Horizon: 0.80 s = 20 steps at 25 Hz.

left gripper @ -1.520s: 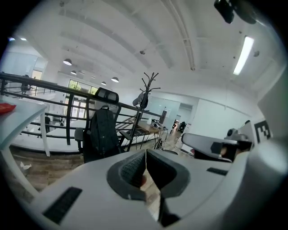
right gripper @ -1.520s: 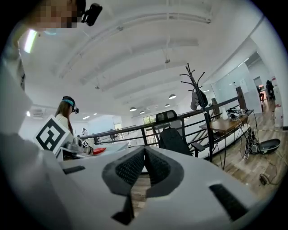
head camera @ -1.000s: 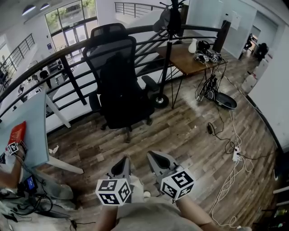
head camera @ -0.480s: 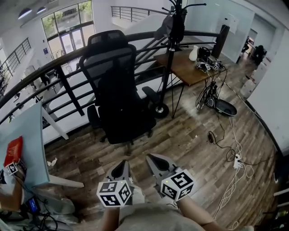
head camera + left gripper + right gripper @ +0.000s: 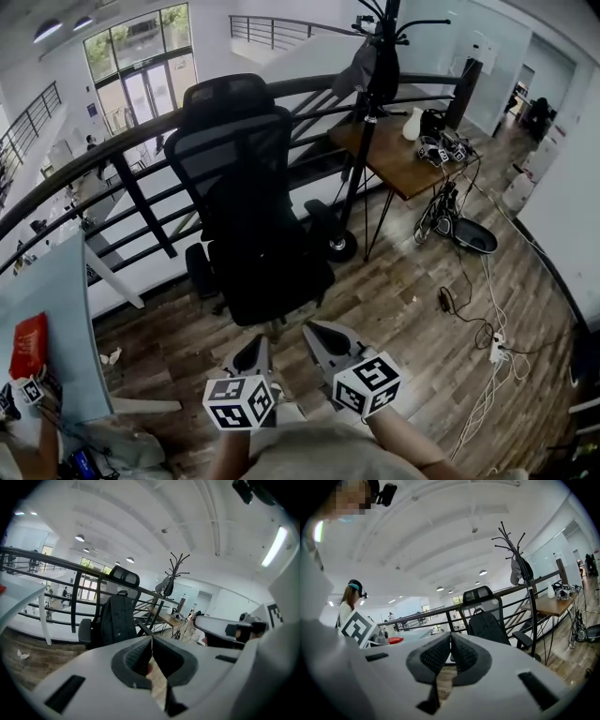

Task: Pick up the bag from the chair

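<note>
Left hand-held gripper (image 5: 151, 640): jaws pressed together, holding nothing; it sits low in the head view, well apart from the chair.
Right hand-held gripper (image 5: 450, 637): jaws likewise closed tip to tip and empty; it is just beside the left one, its marker cube close to the person's body.
Hand-held grippers counted: two, both pointing towards the chair.
Bag (image 5: 255, 225): one black backpack, standing upright on the chair seat and leaning against the backrest.
Chair (image 5: 225, 96): one black office chair with mesh back, headrest and two armrests, on the wooden floor (image 5: 403, 281).
Railing (image 5: 112, 155): one dark rail curving behind the chair.
Coat stand (image 5: 380, 56): one, right of the chair, with dark clothing hung on it.
Tabletops: two, a wooden tabletop (image 5: 389, 159) behind the stand and a pale blue tabletop (image 5: 58, 300) at the left.
Cables (image 5: 473, 309): several, loose on the floor at the right.
</note>
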{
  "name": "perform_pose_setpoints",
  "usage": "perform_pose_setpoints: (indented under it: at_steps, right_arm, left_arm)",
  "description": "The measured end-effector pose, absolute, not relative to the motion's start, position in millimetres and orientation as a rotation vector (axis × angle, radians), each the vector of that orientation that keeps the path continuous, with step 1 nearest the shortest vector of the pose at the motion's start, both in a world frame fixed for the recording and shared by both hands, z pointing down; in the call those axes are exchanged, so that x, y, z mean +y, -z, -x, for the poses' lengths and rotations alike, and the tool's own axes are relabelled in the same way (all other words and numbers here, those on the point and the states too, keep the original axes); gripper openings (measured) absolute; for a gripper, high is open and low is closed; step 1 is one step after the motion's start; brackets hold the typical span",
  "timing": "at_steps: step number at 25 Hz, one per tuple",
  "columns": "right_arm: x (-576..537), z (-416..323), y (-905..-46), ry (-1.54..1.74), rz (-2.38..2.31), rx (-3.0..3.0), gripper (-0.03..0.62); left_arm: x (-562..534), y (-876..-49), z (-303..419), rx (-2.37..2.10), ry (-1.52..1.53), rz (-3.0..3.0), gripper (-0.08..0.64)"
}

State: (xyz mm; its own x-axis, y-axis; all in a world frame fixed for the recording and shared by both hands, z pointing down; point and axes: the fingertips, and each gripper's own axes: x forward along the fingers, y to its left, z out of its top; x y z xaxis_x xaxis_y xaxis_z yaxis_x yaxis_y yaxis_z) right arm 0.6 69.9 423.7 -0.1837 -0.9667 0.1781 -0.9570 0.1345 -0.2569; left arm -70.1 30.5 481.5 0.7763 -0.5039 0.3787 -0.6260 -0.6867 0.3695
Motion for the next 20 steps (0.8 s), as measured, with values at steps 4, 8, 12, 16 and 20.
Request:
perform_pose_setpoints:
  at_steps: [4,8,12,16,20]
  right_arm:
    - [36,-5,-419,0.472,1.990,2.328,0.000]
    - [4,-8,-419,0.463,1.995,2.311,0.000]
    - [-24,-11,-423,0.461,2.004,2.300,0.000]
    - [-48,-12,-427,0.465,2.010,2.294,0.000]
    - [-70,-9,-431,0.473,2.009,2.295,0.000]
  left_arm:
    - [-5,-480,67,-0.838,-0.343,-2.496,0.005]
    - [-39,-480,64,-0.829,-0.345,-2.507,0.005]
    - [-69,-483,59,-0.813,-0.350,-2.519,0.005]
    - [-91,-486,57,-0.799,-0.354,-2.526,0.005]
    - [-111,-489,60,-0.793,-0.360,-2.524,0.005]
